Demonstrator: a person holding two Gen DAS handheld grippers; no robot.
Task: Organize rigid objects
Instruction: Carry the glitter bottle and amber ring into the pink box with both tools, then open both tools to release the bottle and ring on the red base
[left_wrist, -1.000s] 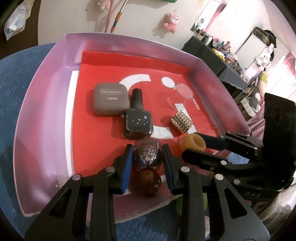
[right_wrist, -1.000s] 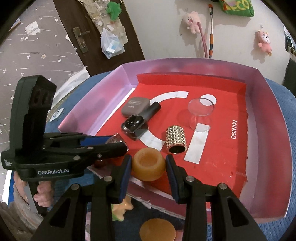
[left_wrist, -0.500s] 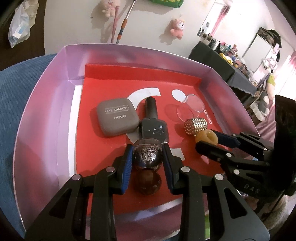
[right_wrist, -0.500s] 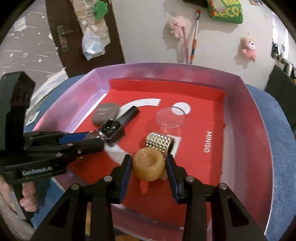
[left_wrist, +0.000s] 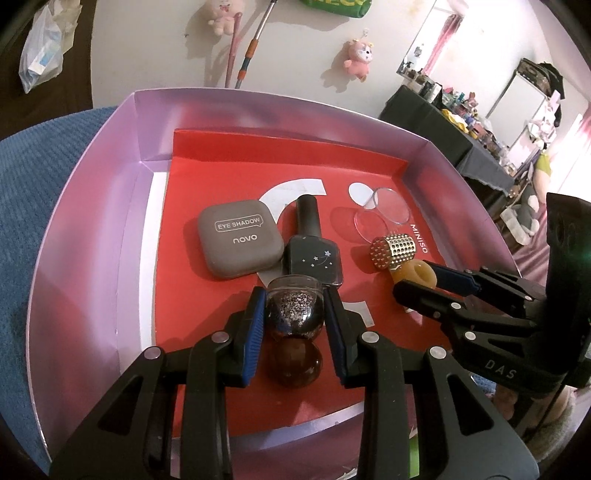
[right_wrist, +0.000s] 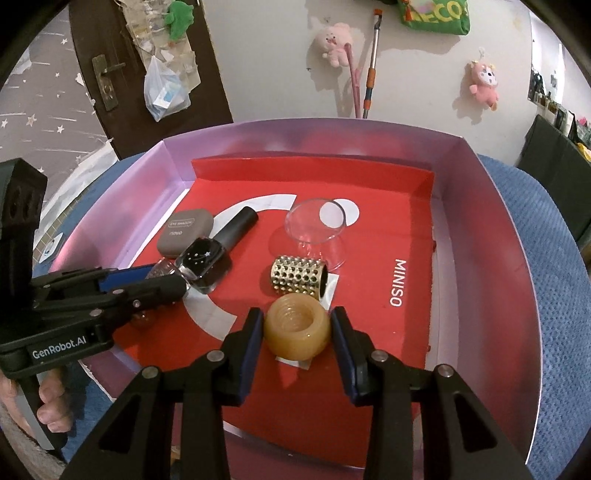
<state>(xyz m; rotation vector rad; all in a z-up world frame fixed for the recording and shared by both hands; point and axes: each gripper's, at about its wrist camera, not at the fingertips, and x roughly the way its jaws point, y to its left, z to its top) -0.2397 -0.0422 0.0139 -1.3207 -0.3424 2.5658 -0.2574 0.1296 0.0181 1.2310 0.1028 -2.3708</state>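
A white wall hung with pink plush toys (right_wrist: 335, 43) and a brown door (right_wrist: 147, 70) backs a blue textured cloth surface (right_wrist: 546, 258), on which sits a shallow lilac cardboard box (left_wrist: 92, 236) lined with a red MINISO sheet (right_wrist: 391, 229).

The left claw (left_wrist: 294, 314) is over the near part of the box, its blue-padded fingers (left_wrist: 255, 325) closed on a clear round bottle filled with dark glitter (left_wrist: 293, 310); the bottle's brown ball-shaped cap (left_wrist: 294, 363) sits back between the fingers, toward the camera. Just ahead of this claw lies a dark square nail polish bottle with star print and a black cap (left_wrist: 314, 251), and ahead and to its left a grey rounded eye shadow compact (left_wrist: 236, 236) rests flat beside that bottle.

The right claw (right_wrist: 297, 332) holds an amber translucent threaded ring-shaped cap (right_wrist: 297, 330) between its fingers (right_wrist: 341, 332), low over the red sheet; whether the cap touches the sheet cannot be told. Directly ahead of it, very close, a gold studded cylinder (right_wrist: 299, 275) lies on its side. Beyond that a clear plastic cup-shaped lid (right_wrist: 316, 225) lies tipped over. The left claw appears at this claw's left, near the nail polish bottle.
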